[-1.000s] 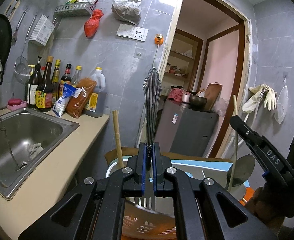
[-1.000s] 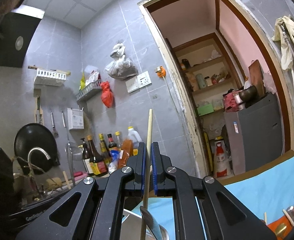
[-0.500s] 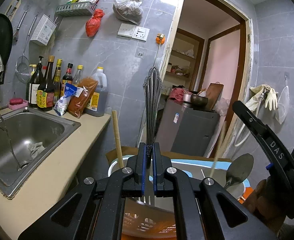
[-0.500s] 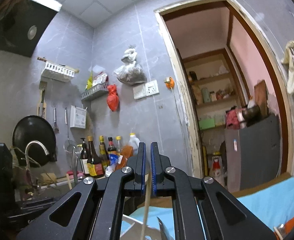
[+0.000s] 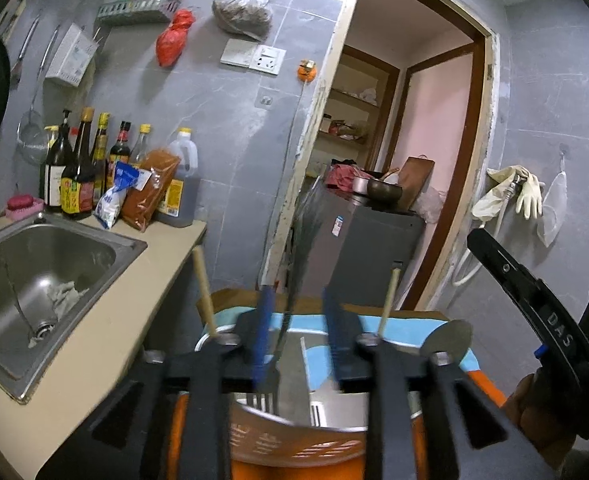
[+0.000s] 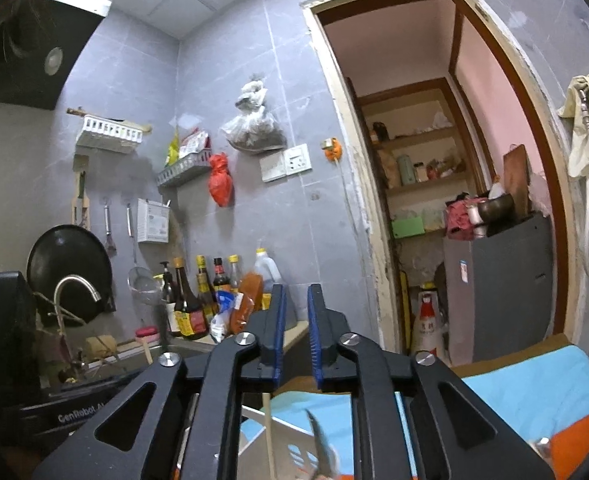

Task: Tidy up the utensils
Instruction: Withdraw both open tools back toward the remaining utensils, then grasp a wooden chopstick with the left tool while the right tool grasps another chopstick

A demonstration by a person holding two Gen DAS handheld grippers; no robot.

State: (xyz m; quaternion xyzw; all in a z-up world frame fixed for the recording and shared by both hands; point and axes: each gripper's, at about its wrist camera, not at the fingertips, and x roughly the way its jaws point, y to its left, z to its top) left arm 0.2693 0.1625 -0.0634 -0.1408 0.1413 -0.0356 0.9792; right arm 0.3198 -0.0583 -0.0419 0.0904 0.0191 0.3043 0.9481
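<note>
My left gripper (image 5: pixel 297 332) is open, and a silver fork (image 5: pixel 294 280) stands blurred between its jaws, tines down in the orange utensil holder (image 5: pixel 294 446). Two wooden chopsticks (image 5: pixel 204 292) (image 5: pixel 386 304) and a metal spoon (image 5: pixel 446 340) also stand in the holder. My right gripper (image 6: pixel 294 336) is open and empty; a chopstick (image 6: pixel 269 432) stands below it. The right gripper's body (image 5: pixel 534 320) shows at the right of the left wrist view.
A steel sink (image 5: pixel 34 280) and beige counter (image 5: pixel 106 336) lie on the left, with sauce bottles (image 5: pixel 78 176) at the wall. A blue cloth (image 6: pixel 534 392) covers the surface under the holder. A grey fridge (image 5: pixel 370 248) stands in the doorway.
My left gripper opened and let go of the fork, which dropped into the holder. My right gripper opened and released the chopstick, which now stands in the holder.
</note>
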